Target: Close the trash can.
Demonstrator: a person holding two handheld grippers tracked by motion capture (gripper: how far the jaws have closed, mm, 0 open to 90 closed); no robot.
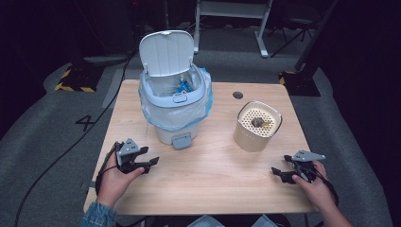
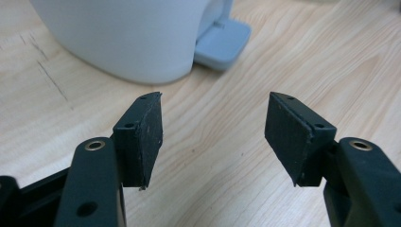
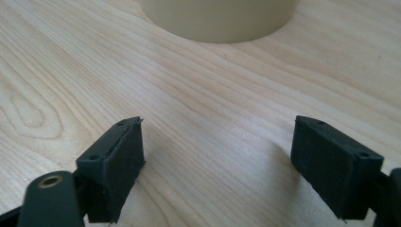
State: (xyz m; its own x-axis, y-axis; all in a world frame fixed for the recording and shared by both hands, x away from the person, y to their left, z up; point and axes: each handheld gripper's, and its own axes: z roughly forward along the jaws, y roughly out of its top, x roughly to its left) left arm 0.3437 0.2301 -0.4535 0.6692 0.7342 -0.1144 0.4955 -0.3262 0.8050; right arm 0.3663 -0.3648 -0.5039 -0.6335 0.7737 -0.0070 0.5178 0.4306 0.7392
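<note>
A white pedal bin stands at the table's back left, its lid up and a blue liner bag folded over the rim. Its base and grey pedal lie ahead of my left gripper, which is open and holds nothing. In the high view that left gripper rests near the front left edge in a hand. A beige round container with a perforated top carrying a small brownish scrap stands right of centre; its base faces my right gripper, also open, resting at the front right.
The light wooden table has bare room between the two grippers. A small dark round hole sits near the back edge. Grey carpet, a cable and a white desk frame lie beyond the table.
</note>
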